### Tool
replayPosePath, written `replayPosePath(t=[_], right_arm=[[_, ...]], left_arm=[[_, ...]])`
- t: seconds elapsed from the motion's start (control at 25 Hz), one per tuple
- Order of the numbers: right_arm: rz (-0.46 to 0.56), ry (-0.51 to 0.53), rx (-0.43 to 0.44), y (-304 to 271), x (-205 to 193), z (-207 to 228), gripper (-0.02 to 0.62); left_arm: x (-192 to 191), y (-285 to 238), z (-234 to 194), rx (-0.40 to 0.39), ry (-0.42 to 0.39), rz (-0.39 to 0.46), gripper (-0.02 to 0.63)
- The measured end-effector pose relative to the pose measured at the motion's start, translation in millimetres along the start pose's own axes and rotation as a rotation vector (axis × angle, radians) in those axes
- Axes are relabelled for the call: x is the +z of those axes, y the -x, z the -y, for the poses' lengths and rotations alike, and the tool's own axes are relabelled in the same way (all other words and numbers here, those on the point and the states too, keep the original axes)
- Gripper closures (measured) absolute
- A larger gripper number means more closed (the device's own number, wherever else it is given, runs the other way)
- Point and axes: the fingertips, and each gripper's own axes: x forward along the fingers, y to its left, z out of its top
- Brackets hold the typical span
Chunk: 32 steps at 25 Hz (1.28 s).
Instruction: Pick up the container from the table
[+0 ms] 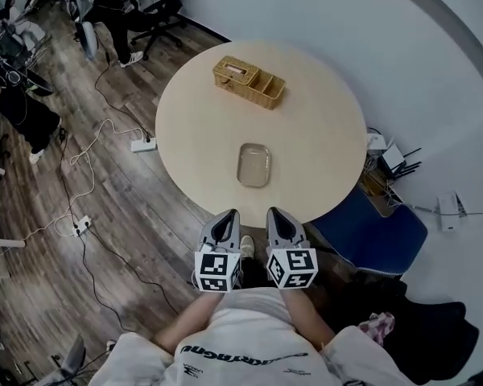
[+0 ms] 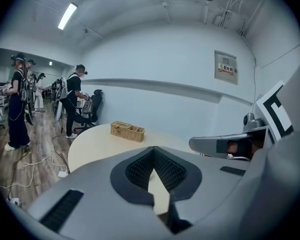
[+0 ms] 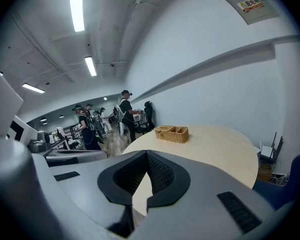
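A shallow clear rectangular container lies on the round beige table, near its front edge. My left gripper and right gripper hover side by side just off that edge, a little short of the container, both shut with nothing held. In the left gripper view the jaws meet at their tips and hide the container; the right gripper view shows the same for its jaws.
A wicker basket with compartments stands at the table's far side, also visible as the basket and the basket. A blue chair is tucked in at the right. Cables and a power strip lie on the wooden floor; people stand far left.
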Motion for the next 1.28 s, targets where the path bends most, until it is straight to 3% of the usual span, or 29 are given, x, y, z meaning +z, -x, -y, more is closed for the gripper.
replayPosePath(t=[0.52,1.12,1.28], right_arm=[[-0.132,-0.047,-0.003,-104,-34,72,0.561],[-0.219,-0.117,-0.050,-189,-80,127,0.540],[-0.236,-0.131,-0.053,-203,-90,134,0.523]], left_arm=[[-40,-128,-37,0.067,0.071,-0.143,0.591],[-97,-214,-79,0.078,0.100,-0.278,0.586],[-108,-230,-87,0.078,0.119,-0.304,0.527]])
